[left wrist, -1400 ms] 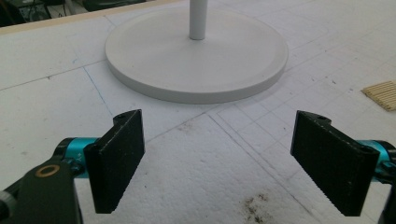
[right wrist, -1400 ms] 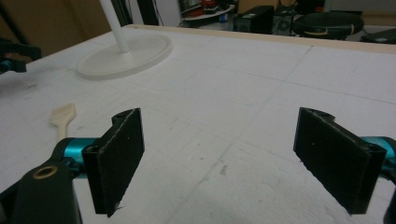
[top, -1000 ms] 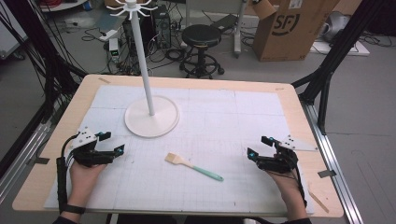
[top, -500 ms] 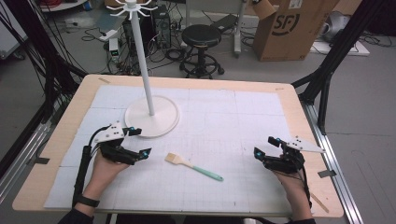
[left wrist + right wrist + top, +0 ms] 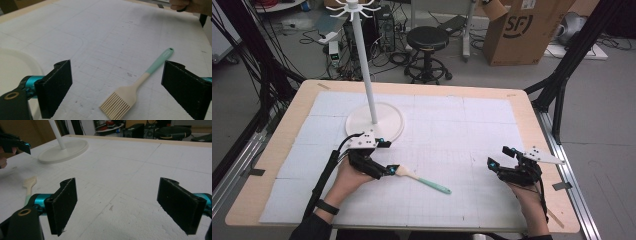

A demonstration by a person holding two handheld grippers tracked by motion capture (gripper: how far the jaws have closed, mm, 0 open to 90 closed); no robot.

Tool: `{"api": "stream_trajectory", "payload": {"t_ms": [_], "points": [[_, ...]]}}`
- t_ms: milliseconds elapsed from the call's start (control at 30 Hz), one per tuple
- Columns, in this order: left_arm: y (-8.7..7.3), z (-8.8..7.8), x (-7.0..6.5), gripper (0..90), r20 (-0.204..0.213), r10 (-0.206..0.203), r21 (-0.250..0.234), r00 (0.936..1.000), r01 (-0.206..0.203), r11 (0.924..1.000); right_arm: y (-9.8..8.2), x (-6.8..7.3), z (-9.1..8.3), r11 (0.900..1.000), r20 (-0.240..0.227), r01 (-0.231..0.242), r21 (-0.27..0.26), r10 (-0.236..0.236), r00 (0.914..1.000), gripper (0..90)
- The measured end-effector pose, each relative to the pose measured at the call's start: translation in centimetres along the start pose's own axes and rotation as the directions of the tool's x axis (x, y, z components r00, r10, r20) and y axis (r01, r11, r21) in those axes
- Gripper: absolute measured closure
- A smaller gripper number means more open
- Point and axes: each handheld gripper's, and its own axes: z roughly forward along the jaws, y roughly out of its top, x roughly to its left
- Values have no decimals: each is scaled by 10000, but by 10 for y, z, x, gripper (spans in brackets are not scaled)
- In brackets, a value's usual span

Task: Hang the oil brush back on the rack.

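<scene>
A pastry brush (image 5: 422, 180) with a cream head and mint handle lies flat on the white mat, front centre. My left gripper (image 5: 388, 157) hovers right at its bristle end. Its jaws have just been opening and now stand wide. In the left gripper view the brush (image 5: 135, 85) lies on the mat between the left gripper's (image 5: 117, 75) jaws, untouched. My right gripper (image 5: 498, 156) rests near the front right of the mat, open with nothing in it. In the right gripper view the right gripper (image 5: 117, 195) faces bare mat, and the brush (image 5: 29, 182) lies far left.
A white stand with a round base (image 5: 374, 122) and a tall pole (image 5: 364, 60) rises at the back left of the mat, just behind my left hand. The wooden table edge (image 5: 557, 165) runs close to the right gripper. A stool (image 5: 428, 37) and cardboard box (image 5: 522, 30) stand beyond the table.
My left hand has slid from the table's left side rightwards to the brush's bristle end. The right hand has barely shifted. The brush lies where it was.
</scene>
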Motion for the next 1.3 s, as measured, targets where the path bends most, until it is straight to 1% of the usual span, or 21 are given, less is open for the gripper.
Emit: {"api": "stream_trajectory", "payload": {"t_ms": [100, 133, 200, 367, 467, 500, 567, 600, 633, 667, 700, 800, 833, 900, 933, 1000, 1033, 1067, 1100, 1233, 1300], "points": [[3, 12, -5, 106, 370, 300, 106, 9989, -304, 9995, 0, -1, -1, 10000, 10, -2, -2, 2, 10000, 157], [4, 15, -7, 108, 477, 481, 190, 9977, -490, 9986, 0, -1, -1, 10000, 16, -52, -8, 52, 10000, 157], [5, 22, -11, 115, 665, 659, 273, 9956, -679, 9973, 0, -2, -2, 10000, 16, -48, -6, 48, 10000, 157], [5, 37, -17, 213, 982, 1175, 646, 9882, -1242, 9902, 0, -2, -1, 10000, 43, -44, -2, 44, 10000, 157], [4, 44, -19, 237, 1211, 1312, 896, 9839, -1425, 9857, 0, -2, -1, 10000, 32, -46, 1, 46, 10000, 157], [3, 49, -21, 247, 1434, 1482, 1125, 9785, -1649, 9799, 0, -2, -1, 10000, 31, -47, -3, 47, 10000, 157], [2, 55, -22, 275, 1643, 1622, 1303, 9730, -1844, 9742, 0, -2, -1, 10000, 31, -66, 12, 66, 10000, 157], [2, 55, -22, 309, 1643, 1622, 1303, 9730, -1844, 9742, 0, -2, -1, 10000, 30, -65, 7, 65, 10000, 157], [1, 57, -24, 309, 1689, 1692, 1361, 9710, -1930, 9717, 0, -2, -1, 10000, 30, -65, 7, 65, 10000, 157], [0, 59, -24, 357, 1717, 1833, 1487, 9679, -2094, 9664, 0, -2, -1, 10000, 27, -68, 4, 68, 10000, 157], [0, 60, -25, 357, 1761, 1870, 1567, 9665, -2151, 9639, 0, -2, -1, 10000, 27, -68, 4, 68, 10000, 157], [-2, 64, -25, 418, 1884, 1829, 1718, 9649, -2158, 9612, 0, -2, -2, 10000, 10, -92, 10, 92, 10000, 157], [-2, 66, -25, 434, 1996, 1855, 1786, 9622, -2219, 9586, 0, -3, -2, 10000, 19, -78, 5, 78, 10000, 157], [-2, 66, -25, 453, 2015, 1873, 1837, 9614, -2249, 9569, 0, -2, -2, 9999, 16, -105, -5, 105, 9999, 157], [-3, 66, -25, 499, 2066, 1939, 1888, 9590, -2335, 9538, 0, -3, -2, 10000, 28, -81, -38, 81, 10000, 157], [-3, 67, -25, 543, 2135, 2030, 1977, 9556, -2458, 9489, -1, -3, -2, 9999, 27, -135, -26, 135, 9999, 157], [-4, 68, -25, 567, 2139, 2025, 2048, 9556, -2466, 9472, -1, -3, -2, 9999, 31, -130, -24, 130, 9999, 157], [-5, 68, -24, 588, 2215, 2004, 2090, 9543, -2472, 9461, -1, -3, -2, 9999, 38, -127, -21, 127, 9999, 157], [-5, 67, -23, 608, 2305, 1917, 2066, 9540, -2404, 9484, -1, -3, -2, 9999, 32, -130, -18, 130, 9999, 157], [-4, 68, -23, 740, 2397, 1965, 2110, 9508, -2486, 9454, -1, -3, -2, 9999, 28, -112, 8, 112, 9999, 157], [-4, 68, -23, 761, 2425, 1936, 2122, 9506, -2467, 9456, -1, -3, -2, 9999, 11, -118, 22, 118, 9999, 157]]}}
